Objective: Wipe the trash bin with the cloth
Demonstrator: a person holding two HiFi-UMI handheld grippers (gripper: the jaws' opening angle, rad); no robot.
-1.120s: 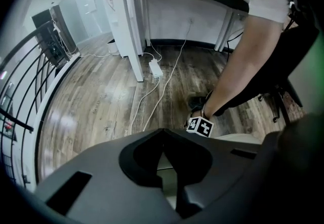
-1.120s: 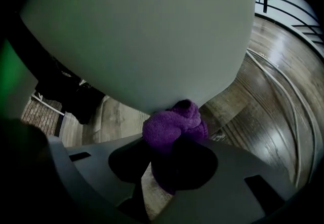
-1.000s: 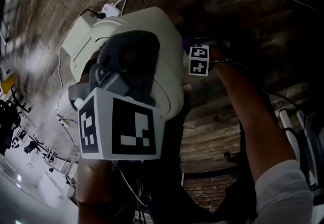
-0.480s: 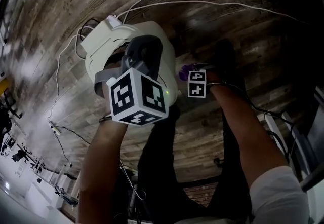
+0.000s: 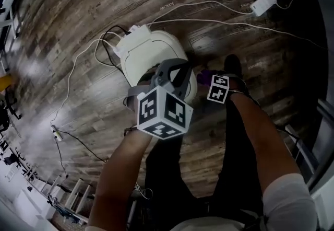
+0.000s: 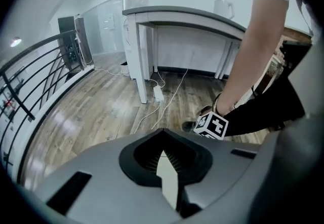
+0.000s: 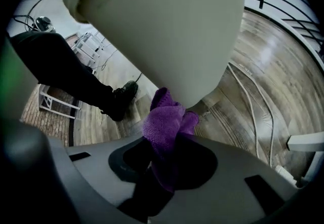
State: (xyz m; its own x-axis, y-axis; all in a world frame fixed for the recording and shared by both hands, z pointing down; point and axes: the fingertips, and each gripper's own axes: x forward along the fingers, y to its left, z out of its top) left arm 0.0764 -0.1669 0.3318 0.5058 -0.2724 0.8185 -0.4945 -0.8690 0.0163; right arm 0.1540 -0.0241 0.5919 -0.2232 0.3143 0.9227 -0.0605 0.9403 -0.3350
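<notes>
The cream trash bin point(image 5: 151, 55) is on the wooden floor in the head view. My left gripper point(image 5: 176, 72) reaches down onto its near rim. In the left gripper view the jaws of that gripper point(image 6: 167, 180) are shut on a thin cream edge point(image 6: 166, 167) that looks like the bin's rim. My right gripper point(image 5: 210, 79) is at the bin's right side, shut on a bunched purple cloth point(image 5: 202, 75). In the right gripper view the cloth point(image 7: 164, 121) sticks out of the gripper point(image 7: 164, 167) and touches the lower edge of the bin point(image 7: 162, 25), which fills the top of the frame.
White cables point(image 5: 78, 68) and a white adapter point(image 5: 263, 2) lie on the floor around the bin. A white table point(image 6: 182, 15) and a black railing point(image 6: 35, 76) stand beyond. The person's leg and black shoe point(image 7: 119, 99) are close beside the bin.
The bin and both grippers now look smaller and sit nearer the middle of the head view. Both hands have risen, the left still on the bin, the right still holding the cloth.
</notes>
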